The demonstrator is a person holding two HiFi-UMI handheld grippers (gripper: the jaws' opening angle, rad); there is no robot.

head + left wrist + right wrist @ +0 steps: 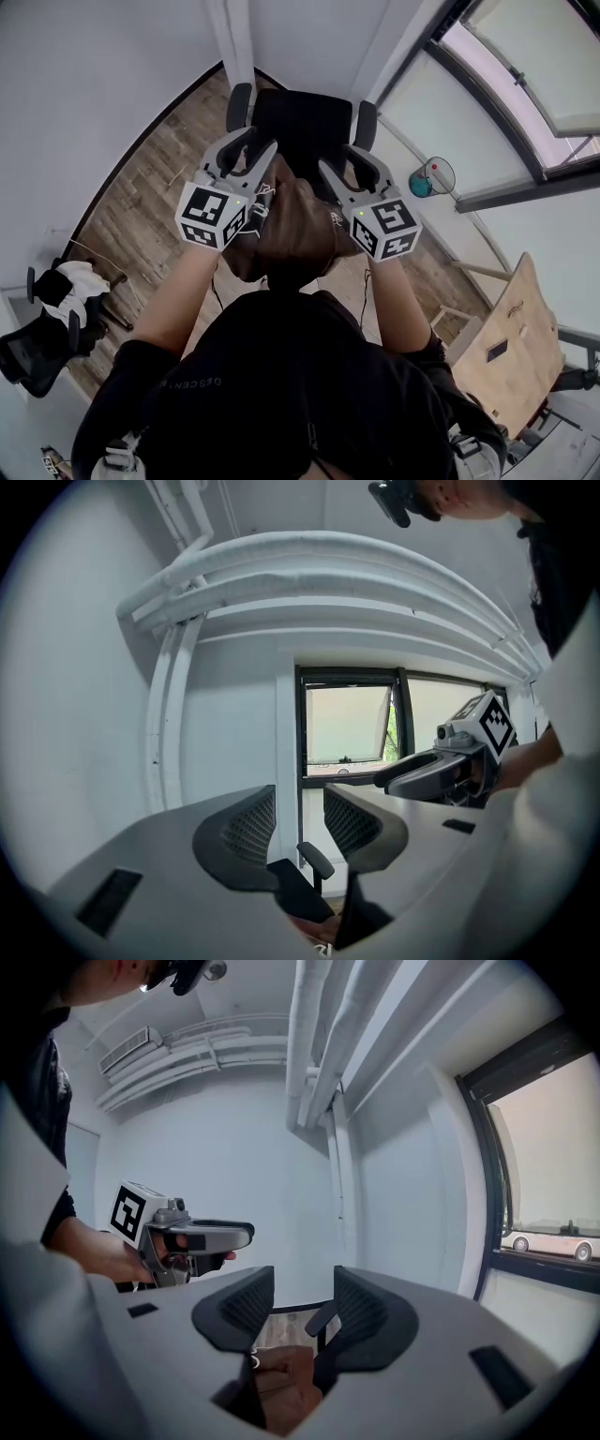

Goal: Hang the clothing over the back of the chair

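brown clothing [298, 223] over chair [305, 122] back edge, wood floor [159, 197] either side

Chair [305, 127] back mostly hidden beneath brown clothing [298, 230]; clothing edges covered by left hand-held gripper [261, 155] and right hand-held gripper [342, 169]. Gripper views: clothing cut off at bottom edge, contact with jaws unclear
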